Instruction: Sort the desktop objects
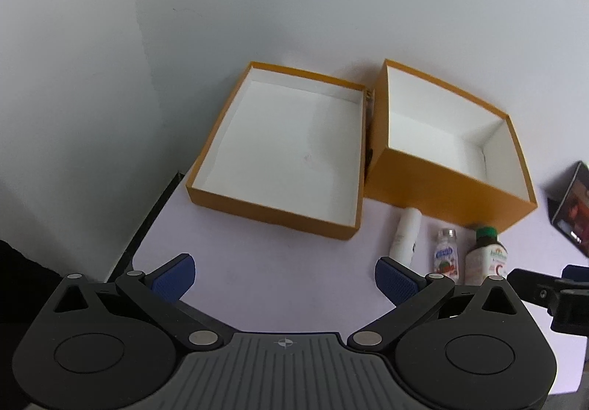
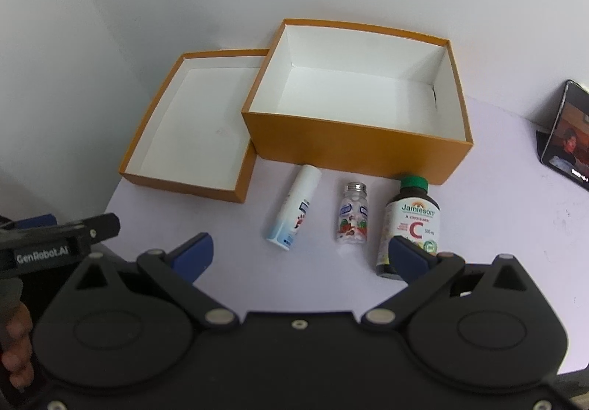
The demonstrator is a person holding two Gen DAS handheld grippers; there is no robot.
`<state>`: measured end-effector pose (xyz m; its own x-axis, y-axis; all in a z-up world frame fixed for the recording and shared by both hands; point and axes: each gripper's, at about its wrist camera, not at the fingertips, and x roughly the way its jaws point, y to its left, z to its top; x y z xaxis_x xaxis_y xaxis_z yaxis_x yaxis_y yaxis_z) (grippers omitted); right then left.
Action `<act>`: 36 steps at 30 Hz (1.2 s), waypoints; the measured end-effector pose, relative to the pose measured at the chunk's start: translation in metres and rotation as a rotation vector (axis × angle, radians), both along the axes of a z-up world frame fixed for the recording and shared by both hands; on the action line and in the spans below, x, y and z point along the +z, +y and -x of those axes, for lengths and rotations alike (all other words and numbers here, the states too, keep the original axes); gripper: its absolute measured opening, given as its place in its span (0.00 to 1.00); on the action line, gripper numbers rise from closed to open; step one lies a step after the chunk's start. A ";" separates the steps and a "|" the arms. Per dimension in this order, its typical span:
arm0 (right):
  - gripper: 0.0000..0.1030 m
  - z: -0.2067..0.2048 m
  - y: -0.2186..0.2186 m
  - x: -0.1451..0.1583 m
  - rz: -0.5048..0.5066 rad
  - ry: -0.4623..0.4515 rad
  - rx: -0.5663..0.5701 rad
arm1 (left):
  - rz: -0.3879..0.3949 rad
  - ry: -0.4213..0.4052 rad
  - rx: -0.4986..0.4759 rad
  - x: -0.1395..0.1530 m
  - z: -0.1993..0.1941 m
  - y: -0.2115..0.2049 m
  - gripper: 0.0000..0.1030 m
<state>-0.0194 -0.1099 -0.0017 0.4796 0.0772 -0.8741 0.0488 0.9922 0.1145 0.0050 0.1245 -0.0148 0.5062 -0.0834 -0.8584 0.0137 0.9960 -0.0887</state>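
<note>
Showing a hand (image 2: 16,347) only in rt view; both grippers' jaws spread, nothing held.

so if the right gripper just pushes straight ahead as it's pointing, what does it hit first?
Probably the small clear bottle lying ahead, roughly centred between the open fingers of the right gripper; past it stands the deep orange box. Depth is uncertain, so it could pass above the bottle.

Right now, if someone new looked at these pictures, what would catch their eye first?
Two open orange boxes with white insides sit at the back of the table: a deep box and, at its left, a shallow lid. In front lie a white tube, a small clear bottle and a green-capped Jamieson vitamin C bottle.
</note>
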 end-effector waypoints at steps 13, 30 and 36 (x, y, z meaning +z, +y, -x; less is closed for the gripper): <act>1.00 0.010 0.022 -0.009 0.003 0.008 0.027 | -0.026 0.016 -0.028 -0.008 0.000 0.014 1.00; 1.00 -0.006 0.019 -0.007 0.044 0.024 0.110 | -0.037 0.027 0.011 -0.011 -0.010 0.000 1.00; 1.00 -0.007 0.022 -0.009 0.043 0.024 0.116 | -0.045 0.030 0.011 -0.012 -0.009 0.004 1.00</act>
